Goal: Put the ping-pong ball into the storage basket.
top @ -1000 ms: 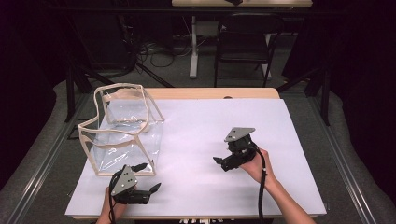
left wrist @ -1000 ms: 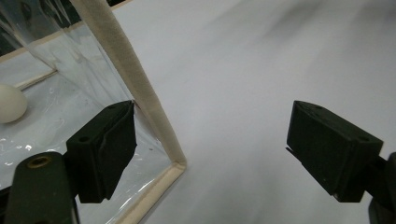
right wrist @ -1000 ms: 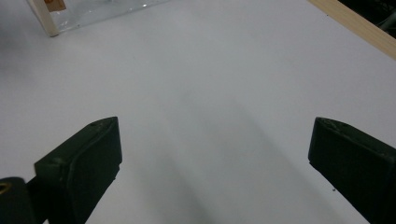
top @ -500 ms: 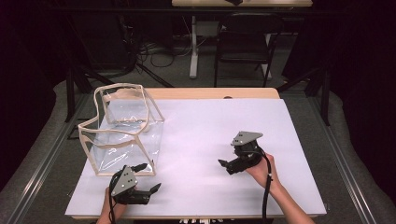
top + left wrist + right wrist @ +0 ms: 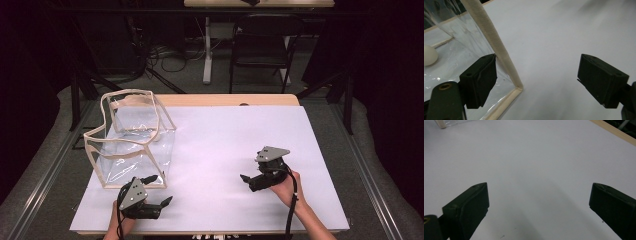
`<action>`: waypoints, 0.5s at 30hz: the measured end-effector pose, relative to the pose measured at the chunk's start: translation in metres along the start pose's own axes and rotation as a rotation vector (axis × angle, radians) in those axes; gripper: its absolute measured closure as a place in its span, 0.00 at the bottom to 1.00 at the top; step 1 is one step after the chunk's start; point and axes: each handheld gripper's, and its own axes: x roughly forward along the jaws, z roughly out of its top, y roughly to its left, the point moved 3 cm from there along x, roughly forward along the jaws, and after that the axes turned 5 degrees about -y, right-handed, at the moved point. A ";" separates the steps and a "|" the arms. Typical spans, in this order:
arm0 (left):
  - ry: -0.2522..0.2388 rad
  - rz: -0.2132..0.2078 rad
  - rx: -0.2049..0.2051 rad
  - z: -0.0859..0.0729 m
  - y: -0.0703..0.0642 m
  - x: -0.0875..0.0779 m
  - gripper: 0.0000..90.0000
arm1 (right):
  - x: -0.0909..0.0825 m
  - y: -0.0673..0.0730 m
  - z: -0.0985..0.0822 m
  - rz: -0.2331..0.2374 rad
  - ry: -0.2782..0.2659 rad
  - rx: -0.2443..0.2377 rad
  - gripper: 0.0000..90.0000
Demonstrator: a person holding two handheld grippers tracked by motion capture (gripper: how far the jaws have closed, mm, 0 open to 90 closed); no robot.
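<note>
My left gripper (image 5: 161, 192) is spread wide at the near corner of the clear plastic bag with cream fabric edging (image 5: 131, 145); the corner seam runs up just beside its left jaw. My right gripper (image 5: 248, 181), also spread, hovers well apart to the right over the white tabletop (image 5: 230, 145).

The bag (image 5: 131, 142) near the table's left edge is clear plastic, glossy with pale reflections, trimmed all round in cream-beige fabric binding. Inside it lies a small off-white egg-shaped thing (image 5: 429, 55). The table (image 5: 220, 150) top is plain white, with a light wood strip along its far edge. Both the left gripper (image 5: 159, 191) and the right gripper (image 5: 246, 180) are matt black, each topped by a grey plate.
</note>
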 end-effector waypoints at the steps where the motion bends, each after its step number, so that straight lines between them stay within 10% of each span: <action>1: -0.001 0.001 0.000 0.000 0.000 0.000 0.18 | -0.001 0.000 -0.002 -0.003 0.000 0.004 0.03; 15: 0.001 0.002 0.001 0.000 0.000 0.000 0.18 | -0.020 -0.004 -0.021 -0.039 -0.026 0.017 0.03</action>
